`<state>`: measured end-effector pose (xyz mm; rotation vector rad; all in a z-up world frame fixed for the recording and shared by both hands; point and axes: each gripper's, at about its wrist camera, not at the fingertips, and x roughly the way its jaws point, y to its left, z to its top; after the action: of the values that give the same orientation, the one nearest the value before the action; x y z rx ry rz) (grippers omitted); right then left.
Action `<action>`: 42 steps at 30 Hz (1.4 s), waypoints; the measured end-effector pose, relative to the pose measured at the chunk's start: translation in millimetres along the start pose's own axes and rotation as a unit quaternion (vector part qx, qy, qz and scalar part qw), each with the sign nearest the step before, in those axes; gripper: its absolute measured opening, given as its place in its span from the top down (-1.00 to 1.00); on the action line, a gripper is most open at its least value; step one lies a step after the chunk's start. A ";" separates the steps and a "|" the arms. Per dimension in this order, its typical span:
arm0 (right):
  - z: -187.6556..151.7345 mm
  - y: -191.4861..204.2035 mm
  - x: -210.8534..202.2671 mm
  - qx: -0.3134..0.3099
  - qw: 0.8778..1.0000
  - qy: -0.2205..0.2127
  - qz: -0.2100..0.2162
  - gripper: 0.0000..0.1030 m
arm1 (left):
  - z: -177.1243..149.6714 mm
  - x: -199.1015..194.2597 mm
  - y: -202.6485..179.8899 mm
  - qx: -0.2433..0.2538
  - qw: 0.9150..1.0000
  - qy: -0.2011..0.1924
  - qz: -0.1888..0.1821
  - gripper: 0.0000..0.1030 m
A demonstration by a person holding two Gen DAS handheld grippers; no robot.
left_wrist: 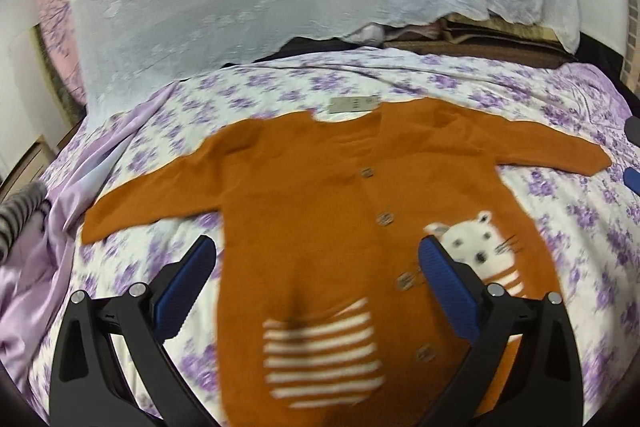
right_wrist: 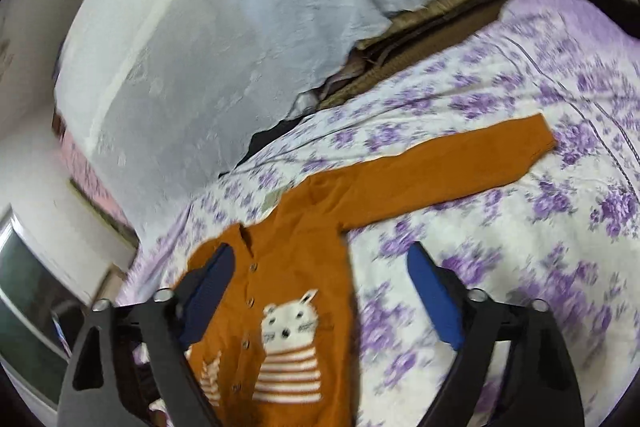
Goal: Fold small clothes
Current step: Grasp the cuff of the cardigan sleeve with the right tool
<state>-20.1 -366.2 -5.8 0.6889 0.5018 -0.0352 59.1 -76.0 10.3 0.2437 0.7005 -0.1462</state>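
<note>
the orange sweater [left_wrist: 320, 195] lies flat on the flowery bed [left_wrist: 560, 227], filling the middle of the frame. the left tool [left_wrist: 316, 259] is wide and holds nothing. the right tool [right_wrist: 320, 267] is wide too, empty above the sweater.

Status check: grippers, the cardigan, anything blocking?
Left gripper and right gripper: jaws open, empty. Orange cardigan flat on bedspread, sleeves spread, unfolded. Nothing blocking.

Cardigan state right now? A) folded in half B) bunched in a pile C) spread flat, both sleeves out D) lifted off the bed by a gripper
C: the orange cardigan lies open on the floral bedspread with both sleeves stretched sideways, no fold made, neither gripper holding it.
</note>
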 end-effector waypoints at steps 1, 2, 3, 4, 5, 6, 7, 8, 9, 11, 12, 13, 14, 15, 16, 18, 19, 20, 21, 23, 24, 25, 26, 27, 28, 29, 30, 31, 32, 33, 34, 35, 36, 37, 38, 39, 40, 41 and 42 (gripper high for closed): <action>5.9 -8.0 1.9 0.010 1.000 0.002 -0.006 -0.49 | 8.1 4.0 -10.3 0.005 1.000 0.005 -0.006 -0.92; 12.4 -18.3 4.0 0.025 1.000 0.004 -0.015 -0.43 | 15.4 6.8 -19.2 0.009 1.000 0.007 -0.010 -0.92; 18.8 -31.0 6.4 0.043 0.999 0.006 -0.025 -0.40 | 19.9 8.5 -24.3 0.010 1.000 0.008 -0.013 -0.92; 23.5 -41.3 8.9 0.058 0.998 0.009 -0.029 -0.37 | 30.3 11.4 -35.3 0.012 1.000 0.007 -0.018 -0.92; 26.7 -50.3 11.5 0.069 0.997 0.011 -0.033 -0.37 | 34.1 11.7 -39.2 0.012 1.000 0.006 -0.020 -0.92; 29.6 -60.0 14.1 0.082 0.996 0.014 -0.037 -0.37 | 40.2 13.1 -44.2 0.011 1.000 0.005 -0.023 -0.92; 32.2 -73.6 17.9 0.102 0.994 0.016 -0.045 -0.37 | 51.8 16.4 -52.8 0.009 1.000 0.004 -0.028 -0.92; 34.5 -82.8 19.9 0.115 0.992 0.019 -0.048 -0.37 | 59.3 19.8 -57.0 0.006 0.999 0.006 -0.032 -0.92; 35.7 -95.1 23.8 0.134 0.989 0.022 -0.051 -0.37 | 66.7 23.8 -61.1 0.002 0.999 0.007 -0.037 -0.92; 38.9 -115.4 30.2 0.165 0.984 0.026 -0.059 -0.37 | 79.5 34.4 -67.9 -0.004 0.999 0.010 -0.040 -0.92; 39.5 -123.1 33.0 0.177 0.982 0.027 -0.063 -0.37 | 82.2 37.5 -69.3 -0.006 0.999 0.011 -0.040 -0.92; 40.5 -130.0 36.2 0.185 0.980 0.029 -0.066 -0.37 | 89.3 46.9 -72.3 -0.011 0.999 0.016 -0.036 -0.92; 41.6 -134.4 38.9 0.189 0.979 0.031 -0.069 -0.37 | 94.0 54.8 -75.0 -0.013 0.999 0.020 -0.033 -0.92; 43.4 -138.5 43.0 0.191 0.978 0.033 -0.074 -0.37 | 96.3 60.8 -76.3 -0.014 0.999 0.024 -0.031 -0.92; 46.5 -141.5 47.3 0.193 0.977 0.036 -0.078 -0.37 | 100.2 71.3 -79.0 -0.016 0.999 0.031 -0.028 -0.92; 52.0 -146.9 55.3 0.198 0.976 0.037 -0.084 -0.37 | 105.3 88.4 -84.5 -0.016 0.999 0.041 -0.019 -0.92; 56.3 -150.7 60.1 0.201 0.975 0.036 -0.090 -0.37 | 105.3 93.8 -85.0 -0.018 0.999 0.045 -0.017 -0.92; 60.4 -154.3 64.0 0.203 0.974 0.033 -0.096 -0.37 | 105.8 104.2 -86.9 -0.020 0.998 0.054 -0.016 -0.92; 64.9 -158.8 68.8 0.206 0.973 0.029 -0.104 -0.37 | 106.0 110.1 -88.0 -0.021 0.998 0.059 -0.016 -0.92; 73.1 -167.5 77.7 0.211 0.971 0.023 -0.113 -0.35 | 104.1 132.0 -92.6 -0.024 0.996 0.080 -0.019 -0.92; 75.7 -171.1 80.3 0.214 0.970 0.021 -0.113 -0.34 | 102.4 139.0 -95.2 -0.024 0.996 0.086 -0.019 -0.92; 79.0 -175.0 84.3 0.216 0.970 0.015 -0.114 -0.32 | 97.5 152.0 -97.2 -0.023 0.995 0.096 -0.016 -0.92; 81.7 -177.0 87.3 0.211 0.971 0.009 -0.115 -0.28 | 93.4 160.7 -99.7 -0.021 0.994 0.103 -0.012 -0.92; 83.5 -176.6 90.6 0.198 0.973 0.001 -0.120 -0.26 | 88.3 171.7 -102.4 -0.017 0.993 0.113 -0.007 -0.92; 84.3 -176.6 93.2 0.187 0.975 -0.005 -0.122 -0.15 | 83.0 184.1 -103.9 -0.014 0.991 0.131 -0.008 -0.92; 84.2 -176.2 95.0 0.175 0.976 -0.009 -0.129 0.04 | 81.6 191.0 -100.4 -0.026 0.989 0.146 -0.021 -0.92; 83.8 -175.8 97.1 0.165 0.977 -0.014 -0.135 0.14 | 82.5 190.5 -94.7 -0.040 0.988 0.144 -0.032 -0.92; 83.6 -176.1 98.7 0.160 0.977 -0.017 -0.142 0.39 | 82.3 191.1 -91.8 -0.047 0.988 0.144 -0.039 -0.92; 84.0 -177.4 98.4 0.161 0.977 -0.019 -0.137 0.74 | 81.2 193.5 -91.1 -0.047 0.987 0.150 -0.041 -0.92; 83.7 -180.3 98.8 0.167 0.978 -0.020 -0.123 0.88 | 80.7 195.4 -91.4 -0.046 0.986 0.154 -0.042 -0.92; 83.4 -182.3 98.3 0.172 0.978 -0.021 -0.116 0.87 | 80.6 194.7 -91.3 -0.045 0.986 0.152 -0.041 -0.92; 82.2 -183.1 95.4 0.174 0.978 -0.025 -0.113 0.87 | 80.3 193.0 -90.8 -0.044 0.987 0.149 -0.040 -0.92; 82.0 -181.6 92.0 0.173 0.978 -0.031 -0.110 0.87 | 80.1 191.8 -90.7 -0.043 0.987 0.148 -0.040 -0.92; 83.2 -177.3 86.6 0.165 0.980 -0.045 -0.105 0.87 | 79.2 189.7 -89.3 -0.043 0.987 0.146 -0.041 -0.92; 84.0 -173.2 80.6 0.156 0.981 -0.057 -0.102 0.87 | 78.7 187.1 -86.2 -0.046 0.988 0.143 -0.043 -0.92; 85.7 -167.5 74.5 0.143 0.982 -0.071 -0.102 0.87 | 78.8 185.7 -84.0 -0.051 0.988 0.141 -0.045 -0.92; 87.7 -162.5 71.1 0.127 0.983 -0.079 -0.107 0.87 | 78.2 182.4 -77.8 -0.060 0.988 0.137 -0.044 -0.92; 89.0 -159.8 70.0 0.116 0.983 -0.080 -0.115 0.87 | 76.8 180.6 -71.8 -0.069 0.987 0.136 -0.042 -0.92; 89.0 -161.0 72.2 0.112 0.983 -0.072 -0.129 0.87 | 75.9 181.4 -68.7 -0.076 0.987 0.137 -0.041 -0.92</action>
<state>50.6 -536.6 -76.7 0.8312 0.4482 -0.3872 228.5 -171.9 -63.9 0.0891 0.9906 -0.1390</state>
